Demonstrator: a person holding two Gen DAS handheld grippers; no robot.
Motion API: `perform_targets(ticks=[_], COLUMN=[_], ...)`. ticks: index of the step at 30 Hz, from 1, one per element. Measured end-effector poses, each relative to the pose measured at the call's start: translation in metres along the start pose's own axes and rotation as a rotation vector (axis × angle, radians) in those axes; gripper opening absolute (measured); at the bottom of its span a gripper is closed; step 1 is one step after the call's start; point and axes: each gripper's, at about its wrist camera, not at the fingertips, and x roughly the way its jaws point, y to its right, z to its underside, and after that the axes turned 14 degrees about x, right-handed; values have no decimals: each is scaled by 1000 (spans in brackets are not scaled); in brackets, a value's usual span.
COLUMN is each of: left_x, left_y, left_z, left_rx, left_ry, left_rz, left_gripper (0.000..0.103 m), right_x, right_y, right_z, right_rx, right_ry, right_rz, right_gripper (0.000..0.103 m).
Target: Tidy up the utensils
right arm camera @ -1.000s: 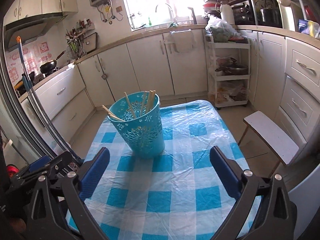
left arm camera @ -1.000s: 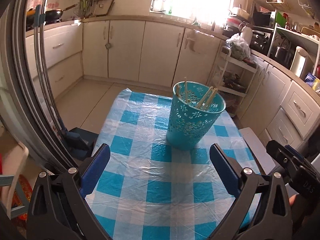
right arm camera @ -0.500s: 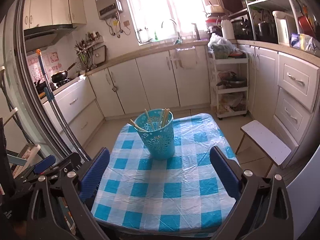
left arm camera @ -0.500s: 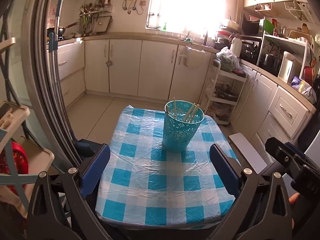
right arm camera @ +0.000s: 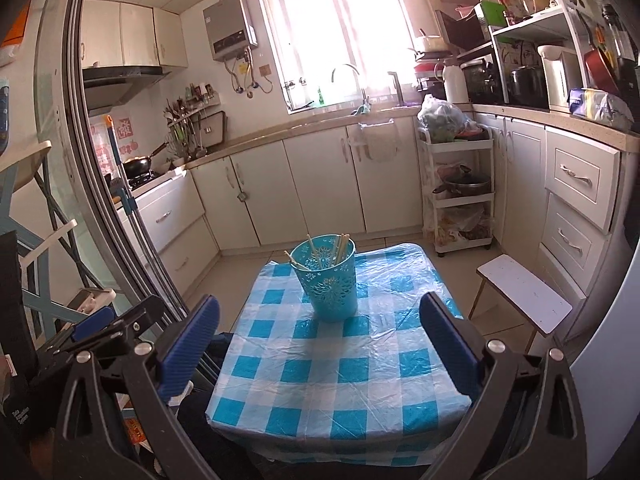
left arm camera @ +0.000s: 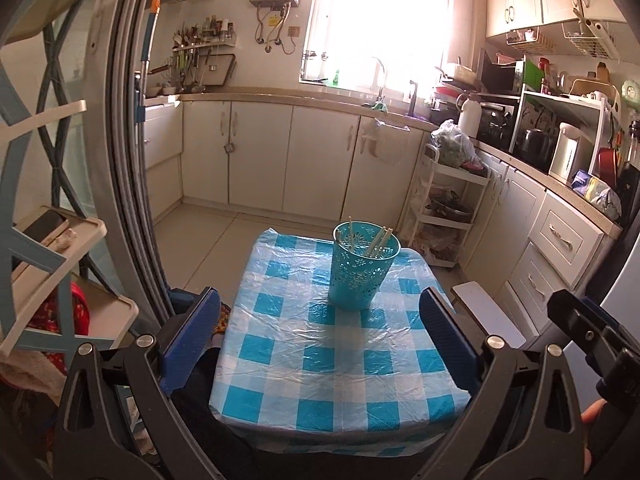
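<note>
Your left tongs [left arm camera: 320, 336] hang wide open above the near half of the tabletop [left arm camera: 340, 364], nothing between the blue pads [left arm camera: 190, 334]. Your right tongs [right arm camera: 320, 340] are spread just as wide, also holding nothing. The turquoise perforated utensil basket [left arm camera: 362, 268] stands upright toward the far end of the checked tablecloth [right arm camera: 340, 376], well apart from both tongs. The chopsticks [left arm camera: 378, 240] sit inside it, leaning on the rim (several, exact count unclear). A white stool [right arm camera: 524, 292] stands beside the table's right edge.

Home kitchen: cabinets [left arm camera: 260, 156], sink faucet [right arm camera: 352, 76], wok [right arm camera: 138, 164].
</note>
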Motion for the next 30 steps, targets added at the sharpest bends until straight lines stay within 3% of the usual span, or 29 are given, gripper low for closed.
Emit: perform_targets(ticks=[19, 30], left_x=[-68, -89], left_y=[-5, -4], left_z=[6, 9], left_rx=[-1, 12], left_ry=[81, 88], left_rz=[-51, -57], left_gripper=[96, 96], right_x=[-65, -86], right_y=[-25, -33], right_z=[23, 27], right_rx=[-40, -47], right_ry=[109, 147], right_rz=[-57, -88], right_gripper=[96, 96])
